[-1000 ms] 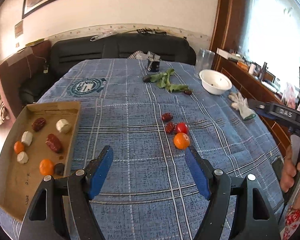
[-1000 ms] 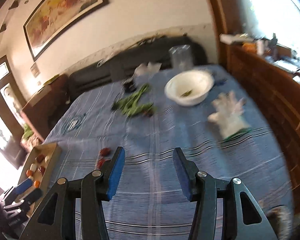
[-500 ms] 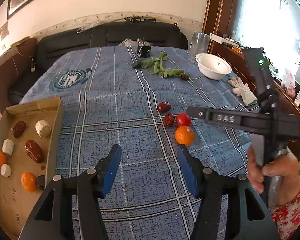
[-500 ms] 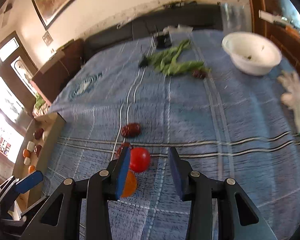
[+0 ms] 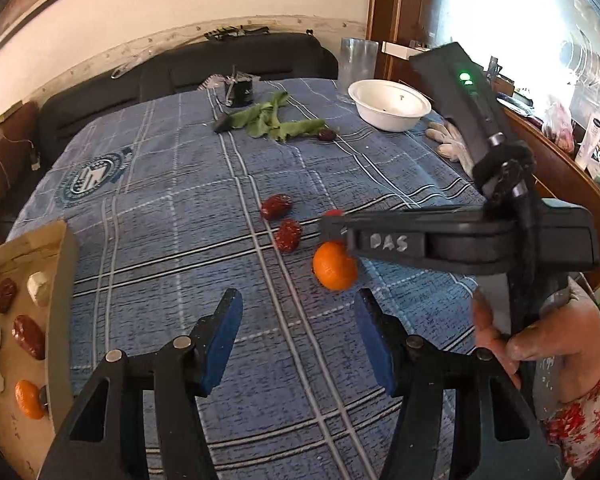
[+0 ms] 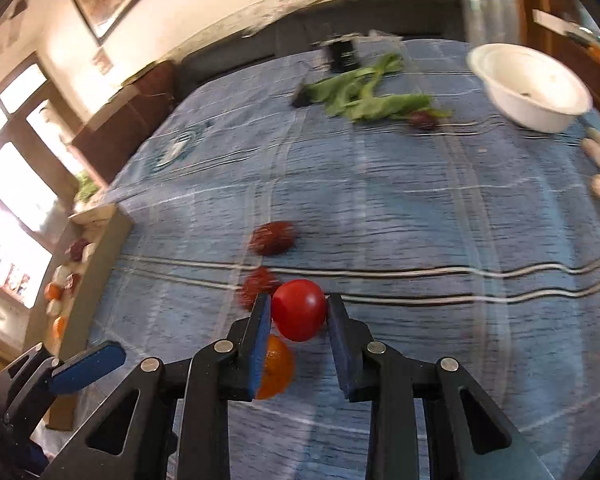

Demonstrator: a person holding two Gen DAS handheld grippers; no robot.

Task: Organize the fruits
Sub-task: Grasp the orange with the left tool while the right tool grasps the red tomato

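From the left wrist camera, the right gripper crossed the scene side-on, a black plastic bar with a green light on its housing, and it hid all but a red sliver of the tomato and the upper right of the round orange tangerine just below its tip; whether its jaws were closed could not be told from here. The left gripper hovered with its blue-padded jaws wide apart and empty, the tangerine lying beyond them on the blue plaid tablecloth. Two wrinkled red dates lay near the table's middle, left of the tangerine. The cardboard tray at the table's left edge was cut off by the frame (only part of its dates, pale lumps and tangerines showed). In the right wrist view, motion blur smeared the far end of the table, the white bowl and the green leaves. The smooth, glossy tomato sat between the right gripper's blue pads, the left pad against it and the right pad at its edge; a firm grip could not be confirmed. The tangerine was half hidden behind the left finger.
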